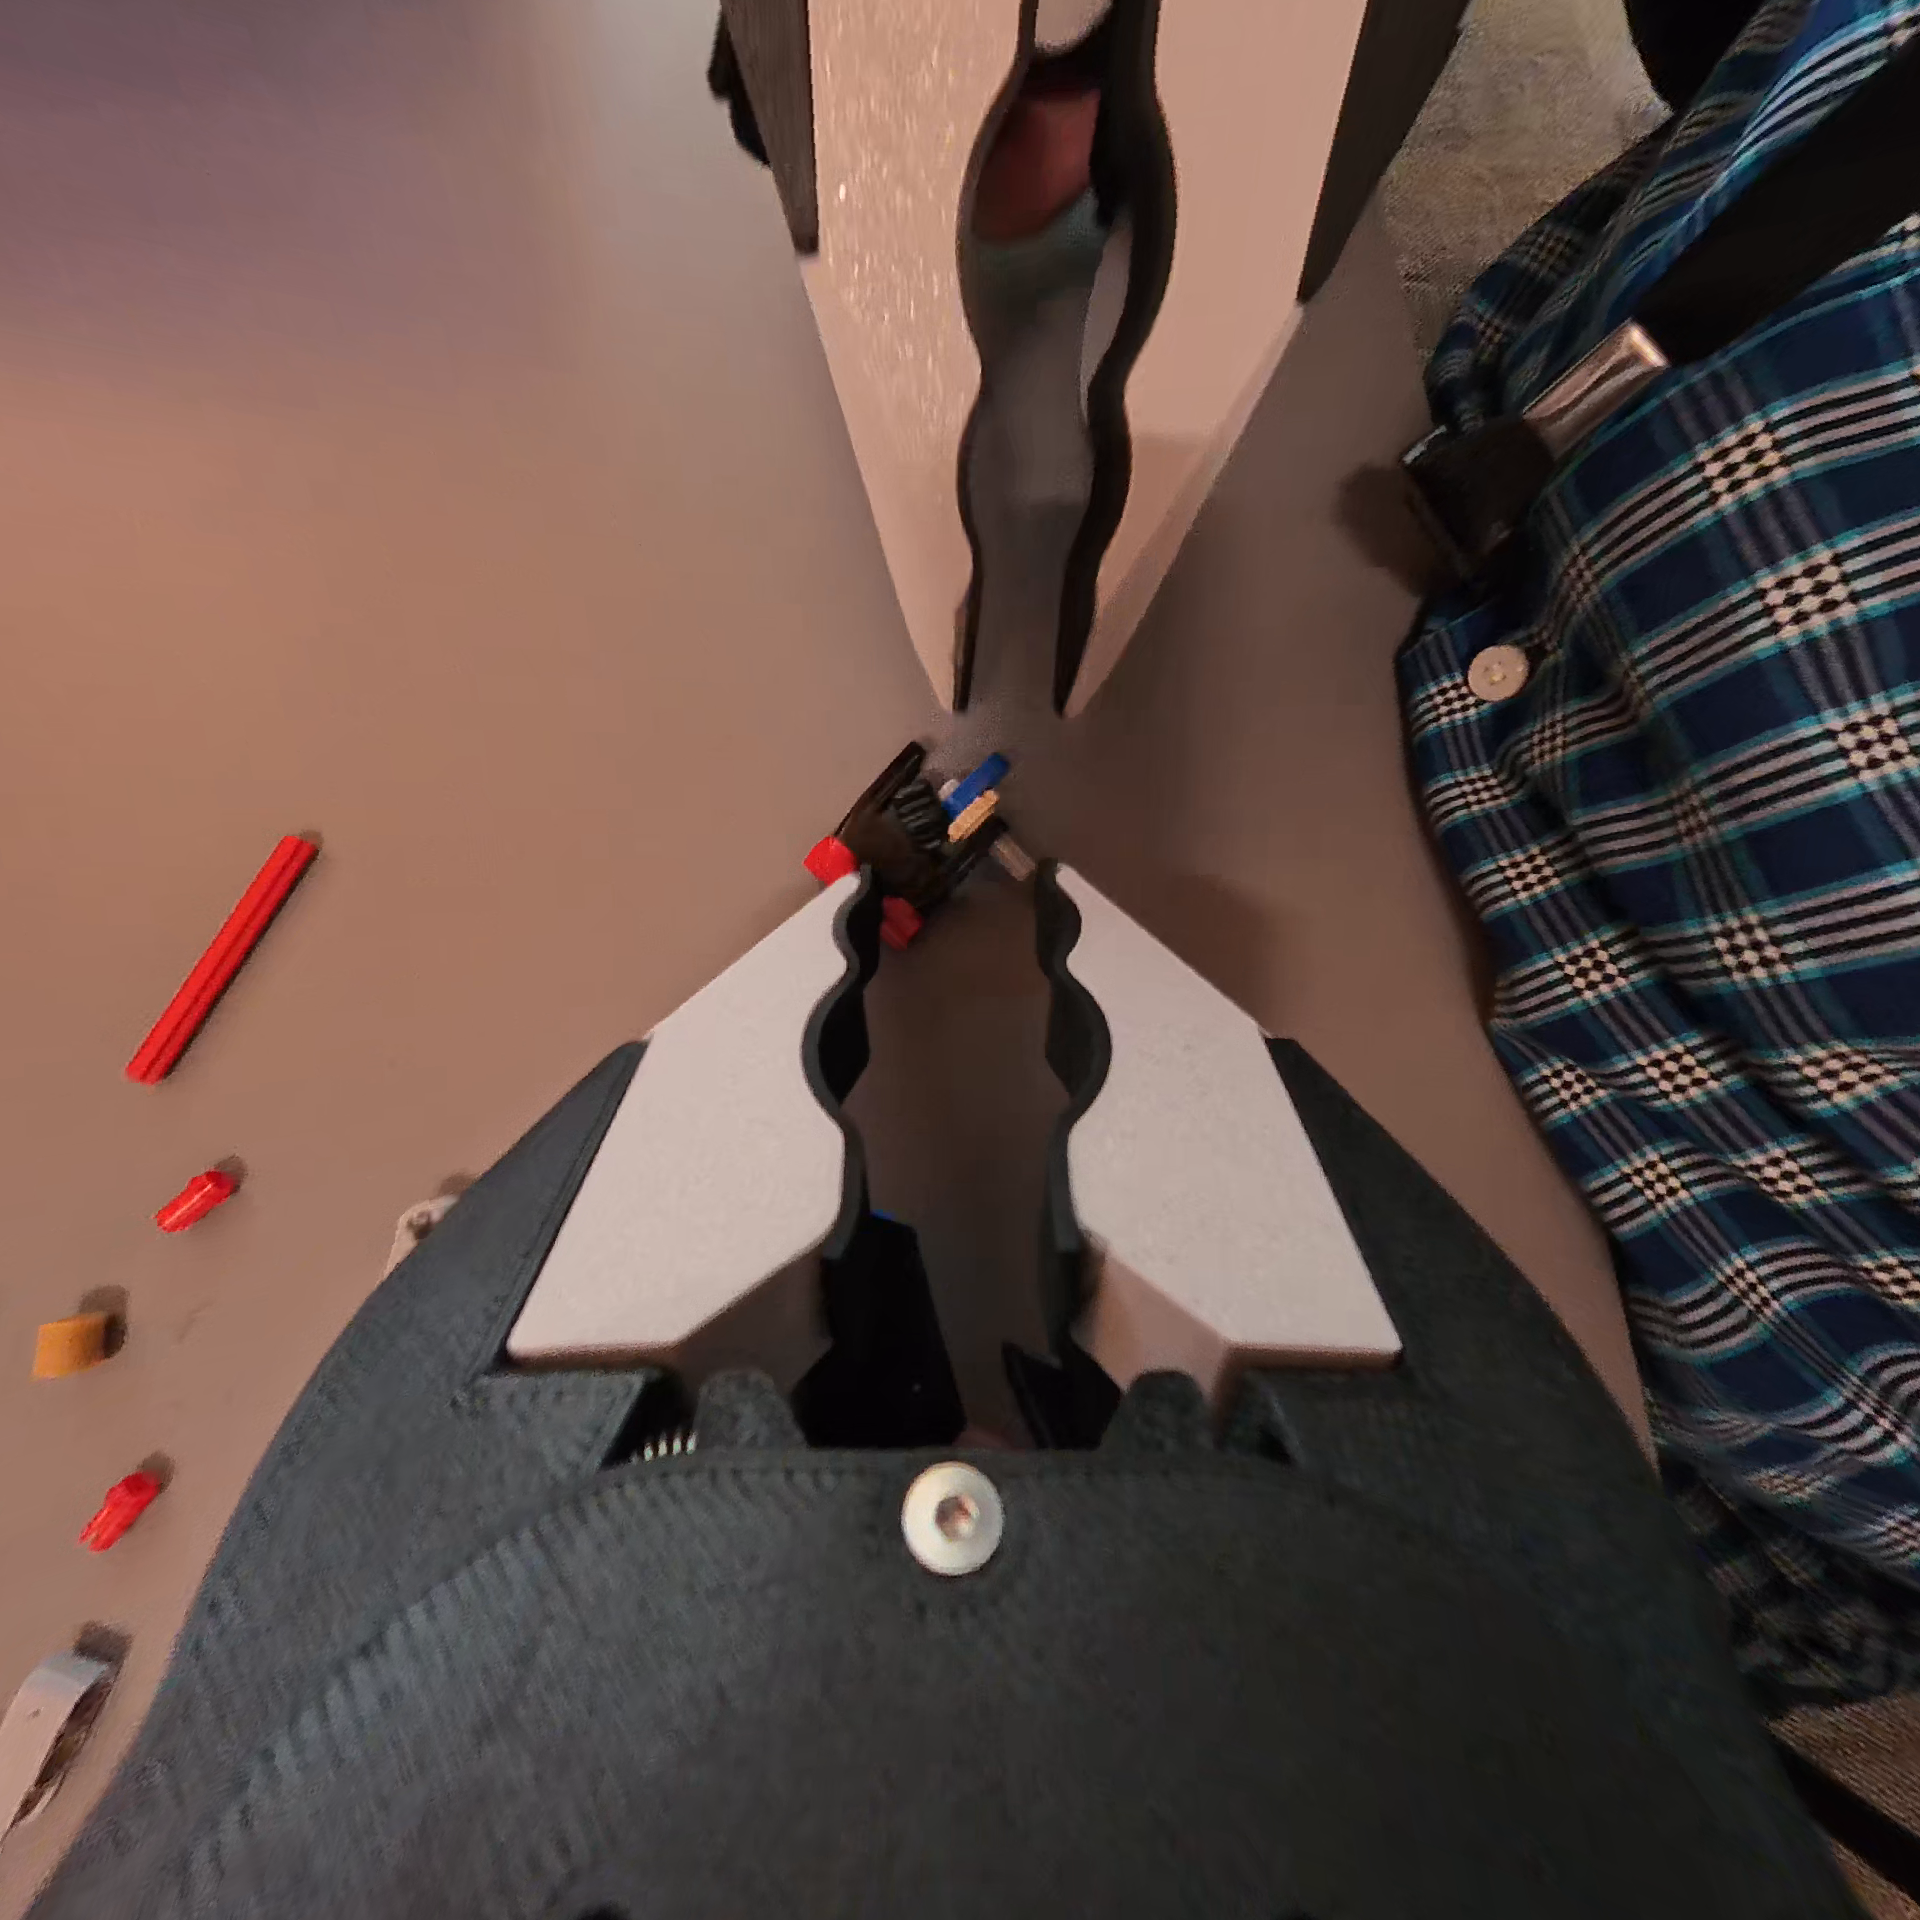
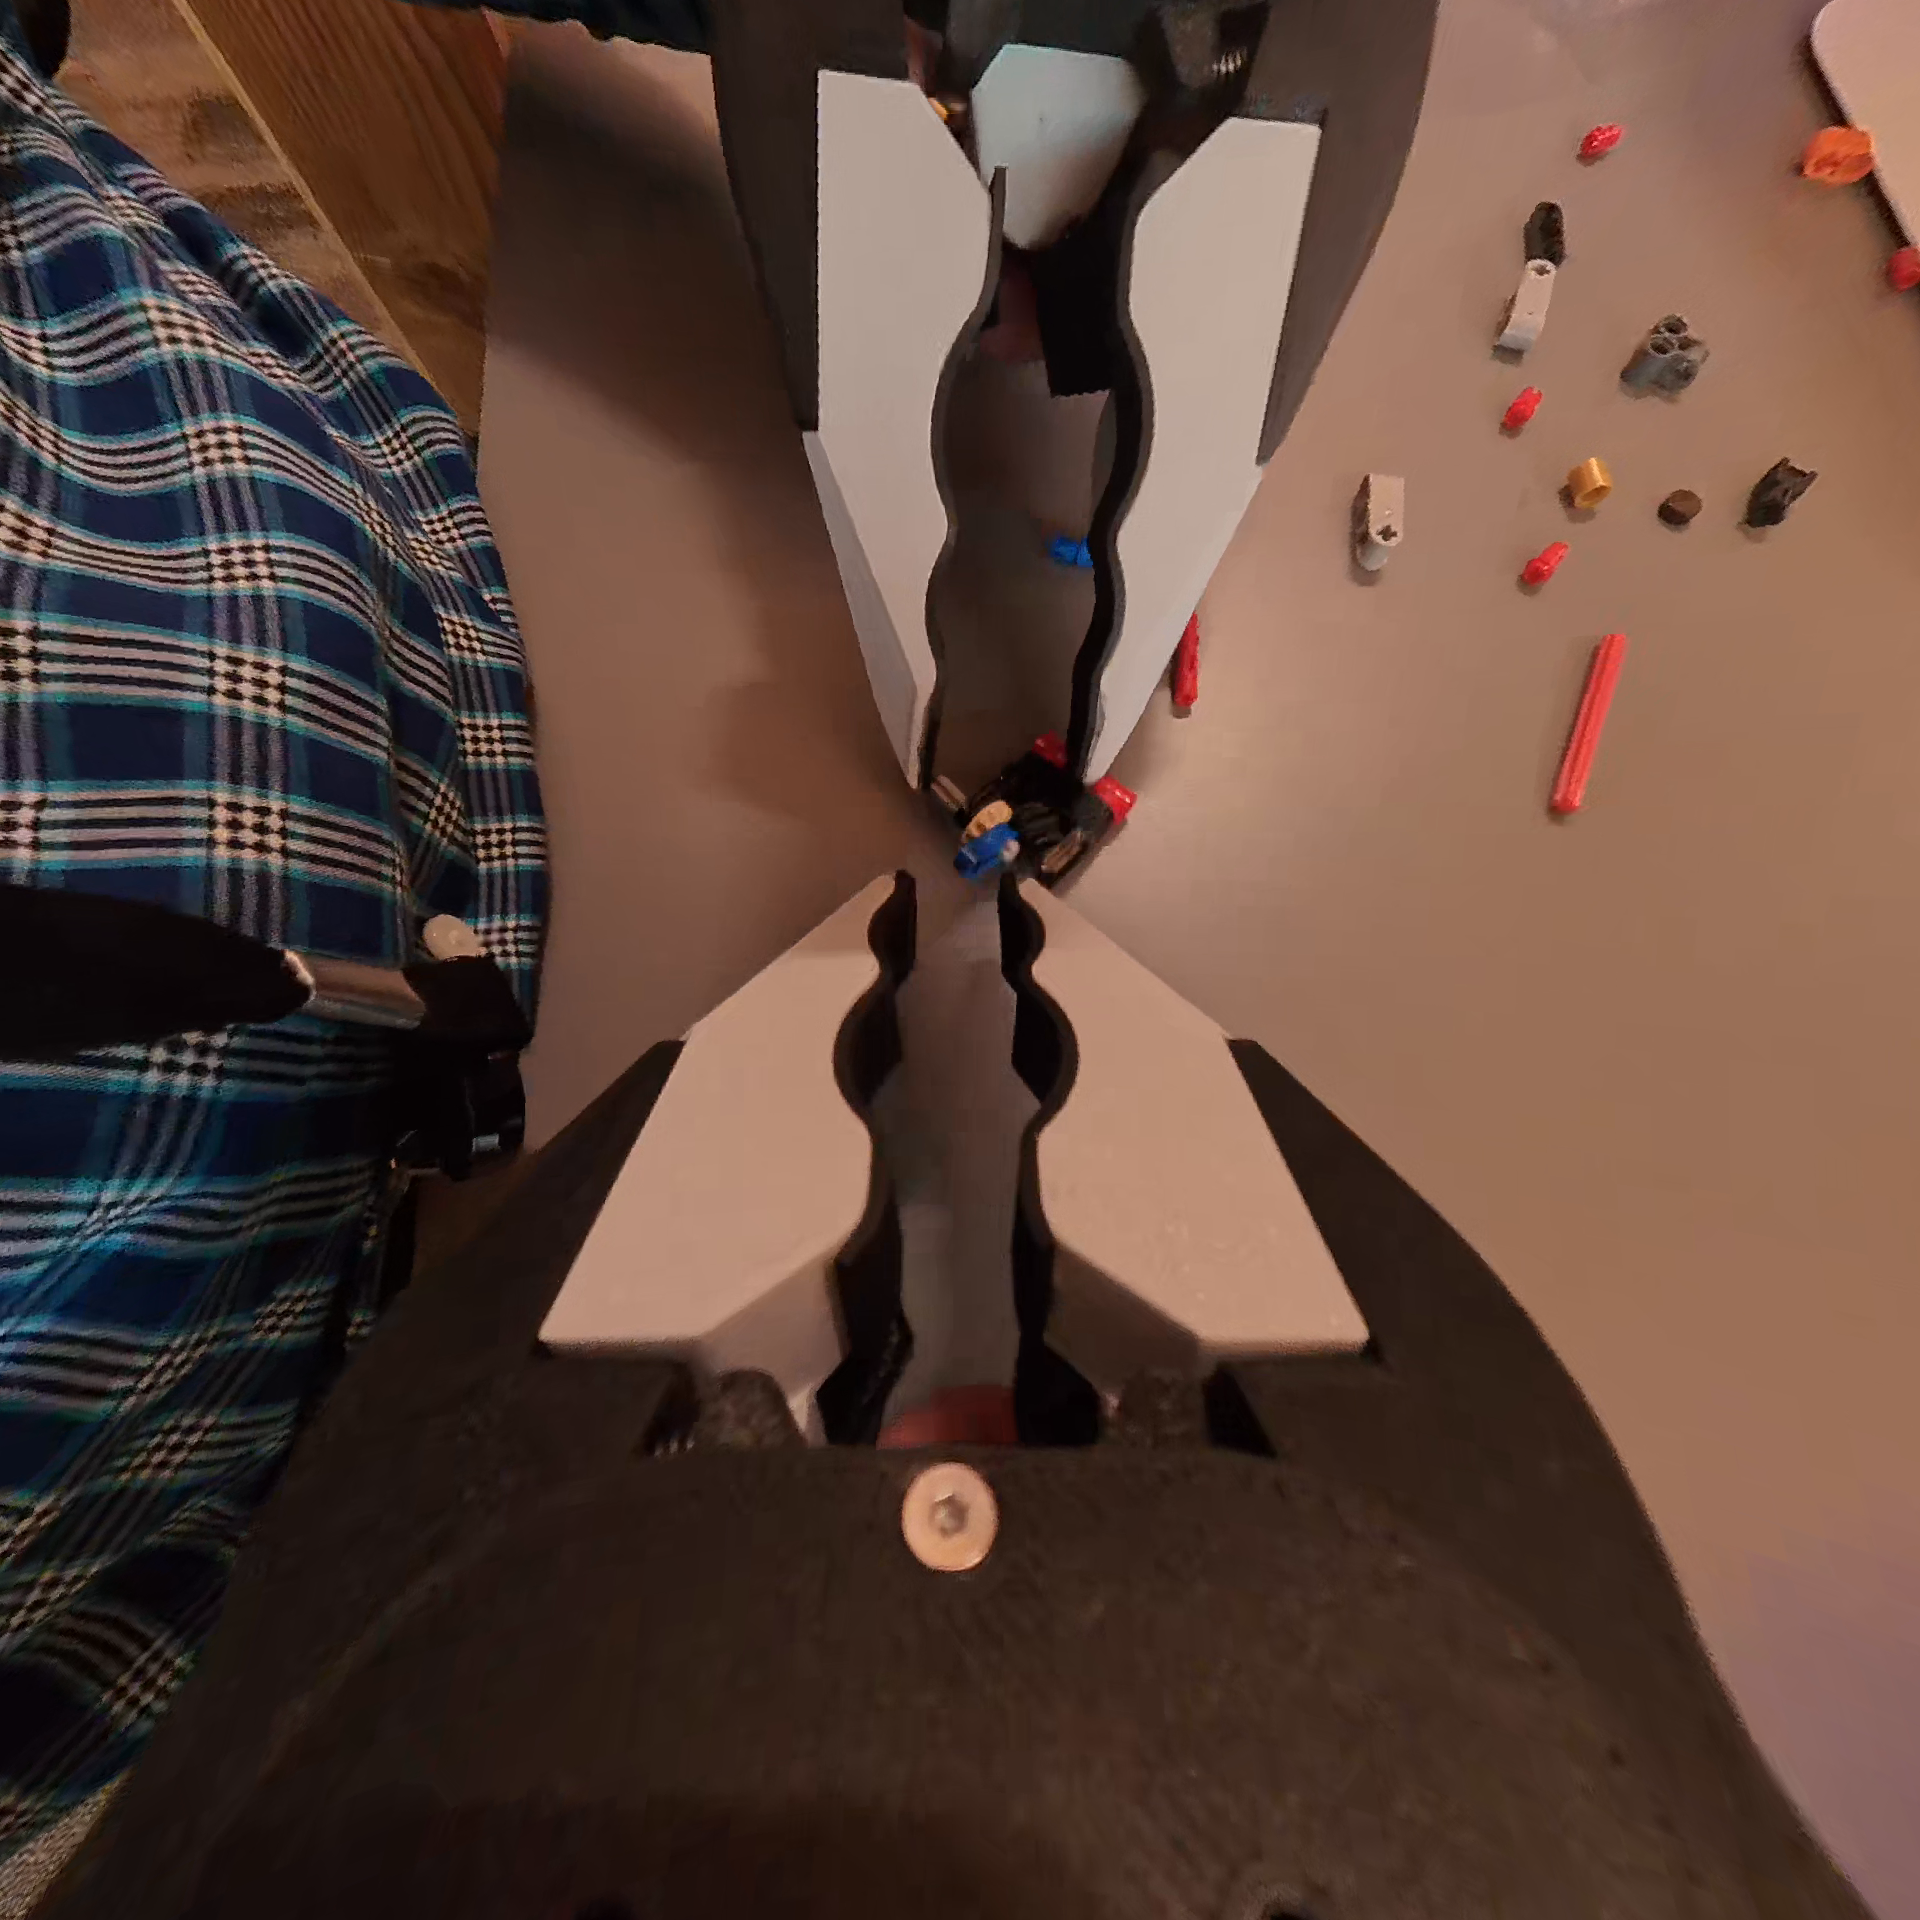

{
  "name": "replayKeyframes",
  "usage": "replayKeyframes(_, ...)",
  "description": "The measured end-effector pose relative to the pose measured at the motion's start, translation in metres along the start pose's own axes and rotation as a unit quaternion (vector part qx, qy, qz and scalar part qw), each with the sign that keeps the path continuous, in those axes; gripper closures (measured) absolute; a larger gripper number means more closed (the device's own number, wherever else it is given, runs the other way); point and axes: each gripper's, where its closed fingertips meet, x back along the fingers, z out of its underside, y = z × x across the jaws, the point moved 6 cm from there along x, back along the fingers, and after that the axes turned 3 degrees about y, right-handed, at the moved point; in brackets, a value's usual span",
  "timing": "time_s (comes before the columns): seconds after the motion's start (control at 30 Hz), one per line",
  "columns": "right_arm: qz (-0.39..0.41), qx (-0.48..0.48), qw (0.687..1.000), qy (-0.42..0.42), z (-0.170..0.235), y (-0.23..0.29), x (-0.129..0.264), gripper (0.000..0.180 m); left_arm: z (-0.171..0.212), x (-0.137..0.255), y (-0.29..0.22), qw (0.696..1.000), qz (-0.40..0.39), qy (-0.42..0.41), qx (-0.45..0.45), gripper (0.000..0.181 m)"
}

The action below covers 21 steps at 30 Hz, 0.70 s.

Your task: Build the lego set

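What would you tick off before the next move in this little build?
1. Left tool clamps the small model: ok.
2. Right tool empty, slightly open: ok.
3. Right tool lined up with the model's blue peg: ok, tips just short of it.
4. Blue peg fully pushed in: cannot tell.
5. Red stick lies clear of both tools: ok.

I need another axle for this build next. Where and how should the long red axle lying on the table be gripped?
Grip the long red axle at mid-length, jaws closing across its thin width, coming straight down from above. It lies flat on the table as a slim, straight rod, apart from the small red pins, so its long sides are free; its ends offer little to hold.
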Motion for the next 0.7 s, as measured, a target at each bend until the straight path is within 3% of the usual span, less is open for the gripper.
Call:
replayKeyframes(0.03,0.003,-0.003,1.000,0.000,0.001,-0.001,0.003,0.166,0.001,0.002,0.001,1.000,-0.003,0.001,0.003,0.151)
replayKeyframes(0.33,0.028,0.002,1.000,0.003,-0.003,-0.015,0.008,0.166,0.002,0.007,-0.004,0.998,-0.042,-0.001,0.035,0.137)
replayKeyframes(0.7,0.030,0.024,0.999,0.025,-0.001,-0.036,-0.005,0.174,0.002,-0.002,0.002,0.998,-0.046,0.010,0.034,0.147)
